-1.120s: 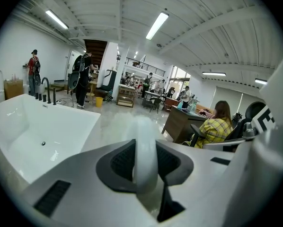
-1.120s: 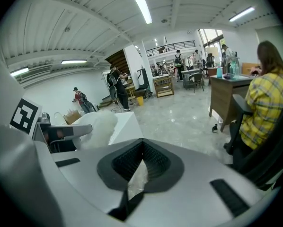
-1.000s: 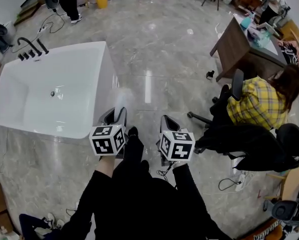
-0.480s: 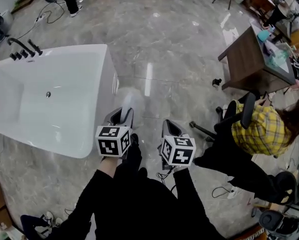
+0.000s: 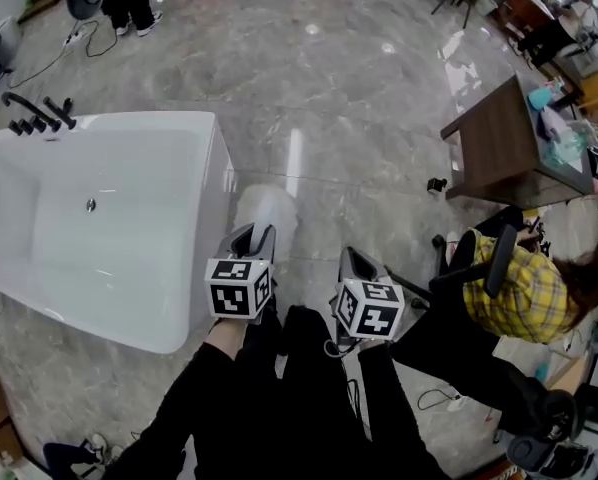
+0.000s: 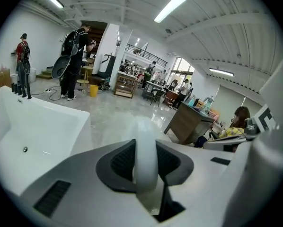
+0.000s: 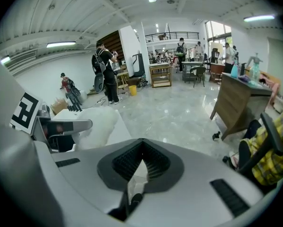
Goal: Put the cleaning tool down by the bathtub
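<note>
The cleaning tool is a white duster with a fluffy head [image 5: 266,211] and a smooth white handle [image 6: 145,161]. My left gripper [image 5: 257,236] is shut on that handle, and the head sticks out forward above the floor, just right of the bathtub's near right corner. The white bathtub [image 5: 207,230] fills the left of the head view and shows to the left in the left gripper view [image 6: 37,131]. My right gripper [image 5: 351,260] hangs beside the left one, its jaws shut with nothing between them [image 7: 141,143]. In the right gripper view the fluffy head [image 7: 98,126] shows at left.
Black taps [image 5: 34,116] stand at the tub's far left end. A brown desk [image 5: 504,148] is at the right, with a seated person in a yellow plaid shirt [image 5: 527,293] on an office chair. A small black object [image 5: 436,184] lies on the marble floor.
I have stepped forward and to the right along the tub's end; both grippers have shifted slightly right. The duster's head now shows more fully beyond the left jaws. The grip is unchanged.
</note>
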Action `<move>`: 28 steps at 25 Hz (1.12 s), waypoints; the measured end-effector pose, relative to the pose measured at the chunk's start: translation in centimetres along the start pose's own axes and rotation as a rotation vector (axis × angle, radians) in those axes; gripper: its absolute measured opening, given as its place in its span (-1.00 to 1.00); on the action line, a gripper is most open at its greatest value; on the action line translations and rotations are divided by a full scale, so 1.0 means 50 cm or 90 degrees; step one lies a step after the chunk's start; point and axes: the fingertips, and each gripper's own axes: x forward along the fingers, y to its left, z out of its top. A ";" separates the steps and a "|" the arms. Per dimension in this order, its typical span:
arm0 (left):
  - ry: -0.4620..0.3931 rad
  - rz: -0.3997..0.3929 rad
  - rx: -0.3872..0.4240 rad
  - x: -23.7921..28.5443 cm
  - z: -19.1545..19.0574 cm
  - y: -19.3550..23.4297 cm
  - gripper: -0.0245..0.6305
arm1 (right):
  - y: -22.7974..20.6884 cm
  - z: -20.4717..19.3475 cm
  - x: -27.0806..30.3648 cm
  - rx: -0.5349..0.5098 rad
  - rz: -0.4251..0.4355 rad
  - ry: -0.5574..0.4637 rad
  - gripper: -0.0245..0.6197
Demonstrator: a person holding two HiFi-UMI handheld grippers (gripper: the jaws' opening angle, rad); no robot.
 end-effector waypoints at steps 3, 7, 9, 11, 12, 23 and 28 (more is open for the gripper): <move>0.002 0.011 -0.009 0.046 0.005 0.018 -0.63 | -0.026 0.020 0.035 -0.004 -0.007 0.004 -0.92; 0.006 0.030 -0.024 0.112 0.011 0.051 -0.63 | -0.052 0.041 0.101 -0.017 -0.002 0.017 -0.92; 0.008 0.038 -0.028 0.148 0.012 0.068 -0.63 | -0.060 0.049 0.143 -0.021 0.007 0.027 -0.93; 0.008 0.049 -0.034 0.187 0.013 0.086 -0.63 | -0.069 0.055 0.189 -0.027 0.018 0.039 -0.92; 0.006 0.055 -0.038 0.207 0.012 0.095 -0.63 | -0.075 0.056 0.213 -0.032 0.023 0.046 -0.92; 0.001 0.084 -0.057 0.416 -0.043 0.211 -0.63 | -0.121 0.013 0.459 -0.052 0.047 0.098 -0.93; 0.001 0.087 -0.062 0.505 -0.115 0.277 -0.63 | -0.135 -0.031 0.570 -0.061 0.050 0.098 -0.92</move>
